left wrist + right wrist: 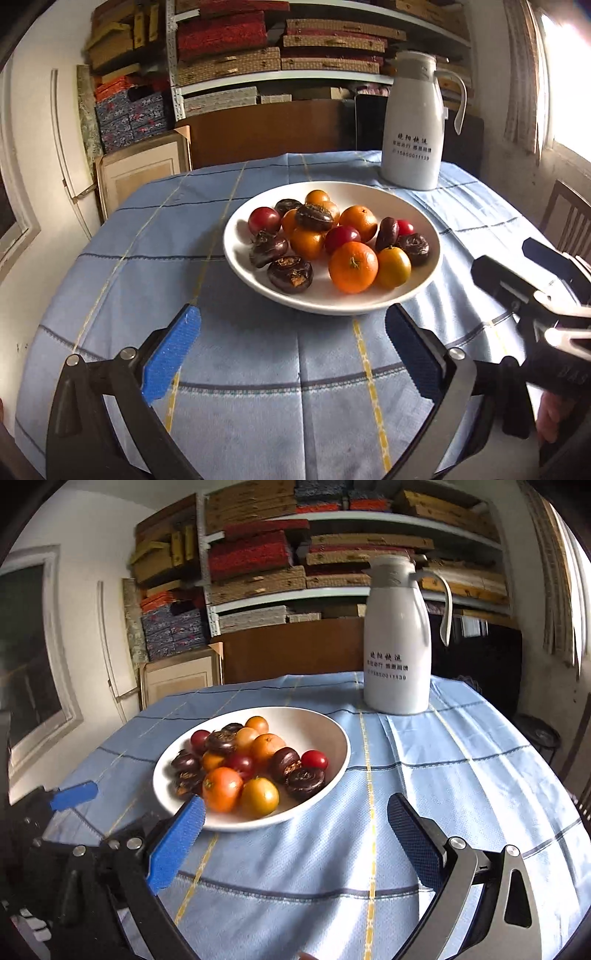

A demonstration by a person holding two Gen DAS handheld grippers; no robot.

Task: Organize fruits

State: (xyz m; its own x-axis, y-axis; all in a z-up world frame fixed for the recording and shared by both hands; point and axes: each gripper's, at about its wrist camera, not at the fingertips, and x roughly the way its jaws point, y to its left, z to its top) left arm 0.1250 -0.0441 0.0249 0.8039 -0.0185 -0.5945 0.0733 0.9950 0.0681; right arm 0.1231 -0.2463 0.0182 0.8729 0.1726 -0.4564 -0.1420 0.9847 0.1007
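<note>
A white plate [332, 307] on the blue checked tablecloth holds mixed fruit: oranges [353, 266], red cherry tomatoes [264, 219], small yellow-orange tomatoes [393, 266] and dark water chestnuts [290, 274]. My left gripper [291, 314] stands open just before the plate's near rim with nothing between its blue pads. In the right wrist view the plate [325, 797] lies ahead to the left. My right gripper [295, 805] is open and empty, and its left pad [177, 845] overlaps the near rim. The right gripper [506, 258] also shows to the right of the plate.
A white thermos jug [413, 140] stands behind the plate at the table's far right [397, 646]. Shelves of stacked boxes [229, 48] and a cardboard box [266, 129] sit beyond the table. A wooden chair [569, 221] is at the right edge.
</note>
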